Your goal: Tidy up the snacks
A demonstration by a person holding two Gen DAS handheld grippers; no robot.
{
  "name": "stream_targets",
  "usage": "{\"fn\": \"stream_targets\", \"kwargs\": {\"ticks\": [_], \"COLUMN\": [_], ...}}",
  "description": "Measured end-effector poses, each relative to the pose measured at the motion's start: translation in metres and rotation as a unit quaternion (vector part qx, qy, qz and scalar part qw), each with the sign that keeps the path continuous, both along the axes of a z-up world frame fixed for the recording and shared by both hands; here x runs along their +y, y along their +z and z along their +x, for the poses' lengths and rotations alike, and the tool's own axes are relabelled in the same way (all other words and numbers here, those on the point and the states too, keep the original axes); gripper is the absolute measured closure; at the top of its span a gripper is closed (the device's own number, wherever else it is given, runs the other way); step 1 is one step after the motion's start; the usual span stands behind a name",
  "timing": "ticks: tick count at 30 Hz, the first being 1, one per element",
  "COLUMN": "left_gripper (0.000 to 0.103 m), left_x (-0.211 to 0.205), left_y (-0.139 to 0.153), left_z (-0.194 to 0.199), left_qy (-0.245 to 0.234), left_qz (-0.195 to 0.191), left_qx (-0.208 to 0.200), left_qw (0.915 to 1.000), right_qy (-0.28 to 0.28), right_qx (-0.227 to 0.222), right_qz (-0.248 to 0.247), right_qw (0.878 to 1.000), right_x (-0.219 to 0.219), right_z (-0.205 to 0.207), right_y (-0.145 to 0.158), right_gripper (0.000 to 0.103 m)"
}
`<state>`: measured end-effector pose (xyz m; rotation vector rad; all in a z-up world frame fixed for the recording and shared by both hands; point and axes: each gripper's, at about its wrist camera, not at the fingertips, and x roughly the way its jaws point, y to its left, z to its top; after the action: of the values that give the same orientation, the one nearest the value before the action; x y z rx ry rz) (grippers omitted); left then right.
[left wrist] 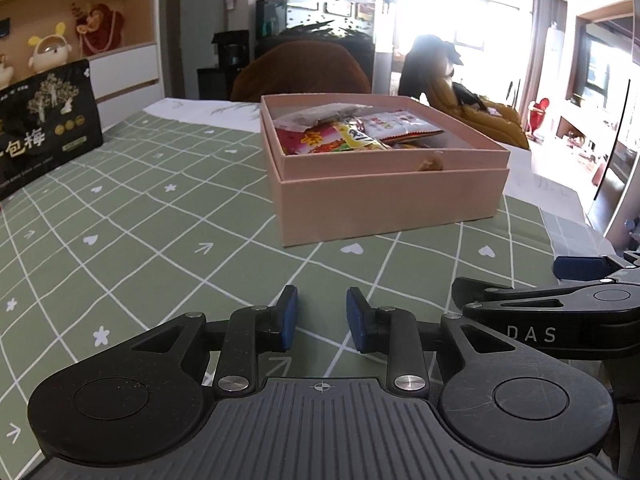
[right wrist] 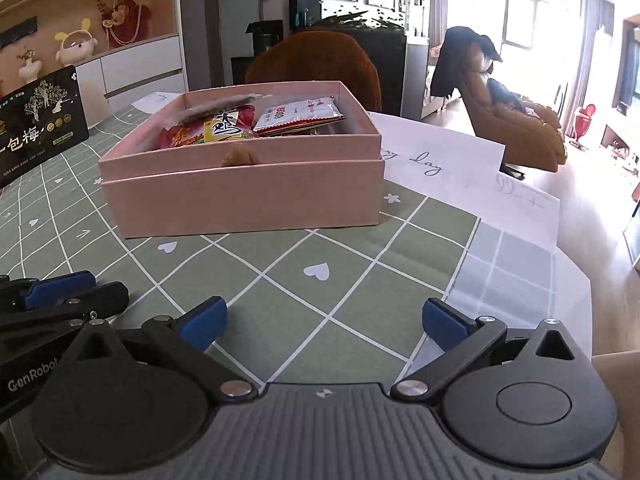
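Our left gripper [left wrist: 322, 318] stands narrowly parted, our right gripper [right wrist: 324, 320] spread wide; both grasp nothing. Ahead of the fingertips, the pink box [right wrist: 240, 192] contains the snack packets [right wrist: 224, 126].

A lived-in home is shown: a dining table [left wrist: 120, 216] under a green checked cloth, toy figures on wall shelves [right wrist: 76, 46] at ten o'clock, and a draped armchair [right wrist: 516, 120] by bright windows at two o'clock.

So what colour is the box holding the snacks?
Pale pink box, plain with no pattern; clearest in the right wrist view.
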<state>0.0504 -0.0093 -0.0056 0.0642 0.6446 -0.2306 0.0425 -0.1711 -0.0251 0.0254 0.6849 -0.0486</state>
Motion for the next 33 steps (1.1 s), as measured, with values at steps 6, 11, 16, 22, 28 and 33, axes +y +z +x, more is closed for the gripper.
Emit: {"fn": "stream_targets", "kwargs": {"ticks": [6, 11, 16, 22, 28, 33], "left_gripper": [0.072, 0.072, 0.072, 0.072, 0.072, 0.072], "left_x": [-0.0003, -0.0004, -0.0008, -0.0006, -0.0006, -0.0006], "left_y": [0.0, 0.0, -0.0001, -0.0001, -0.0001, -0.0001], "left_z": [-0.0003, -0.0002, -0.0003, -0.0002, -0.0002, -0.0002], "left_qy": [0.0, 0.0, 0.0, 0.0, 0.0, 0.0], "left_qz": [0.005, 0.006, 0.007, 0.006, 0.005, 0.005], "left_qx": [-0.001, -0.001, -0.001, -0.001, -0.001, -0.001], "left_qw": [1.0, 1.0, 1.0, 1.0, 1.0, 1.0], "right_qy": [0.0, 0.0, 0.0, 0.0, 0.0, 0.0], "right_qx": [0.0, 0.0, 0.0, 0.0, 0.0, 0.0], "right_qz": [0.0, 0.0, 0.0, 0.0, 0.0, 0.0], "right_qw": [1.0, 1.0, 1.0, 1.0, 1.0, 1.0], "right_x": [0.0001, 0.0001, 0.0003, 0.0003, 0.0004, 0.0003], "right_z": [0.0, 0.0, 0.0001, 0.0001, 0.0001, 0.0], "right_y": [0.0, -0.0001, -0.0001, -0.0001, -0.0002, -0.0001], "right_gripper": [0.0, 0.0, 0.0, 0.0, 0.0, 0.0]}}
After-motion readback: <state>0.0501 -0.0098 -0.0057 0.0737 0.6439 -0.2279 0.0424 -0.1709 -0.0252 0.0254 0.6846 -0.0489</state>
